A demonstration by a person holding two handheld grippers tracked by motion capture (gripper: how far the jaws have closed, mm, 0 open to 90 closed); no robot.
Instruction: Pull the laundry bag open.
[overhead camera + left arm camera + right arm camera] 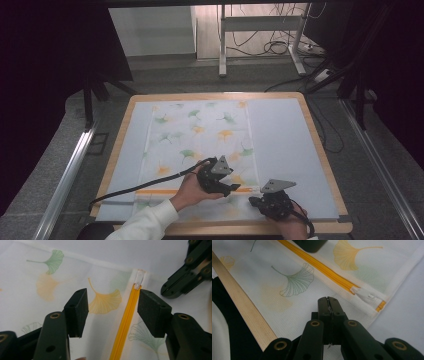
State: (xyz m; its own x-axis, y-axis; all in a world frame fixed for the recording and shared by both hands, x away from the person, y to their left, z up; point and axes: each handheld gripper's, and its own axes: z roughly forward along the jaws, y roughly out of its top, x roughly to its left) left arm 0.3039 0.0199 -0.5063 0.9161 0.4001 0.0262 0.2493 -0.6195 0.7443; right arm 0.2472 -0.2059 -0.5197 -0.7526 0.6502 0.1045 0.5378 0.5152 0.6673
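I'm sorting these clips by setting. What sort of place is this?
Probably a lab or workshop set up for recording, not a home: a wooden table with a grey mat, a bare metal stand behind it, and loose cables on the floor.

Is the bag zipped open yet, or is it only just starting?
Only just starting, it seems. Done: the right gripper is shut, pinching the mesh bag at its near edge to hold it. In hand: the left gripper is open, its jaws either side of the yellow zipper. Left: grabbing the white pull, which sits untouched at the zipper's end, and sliding it along.
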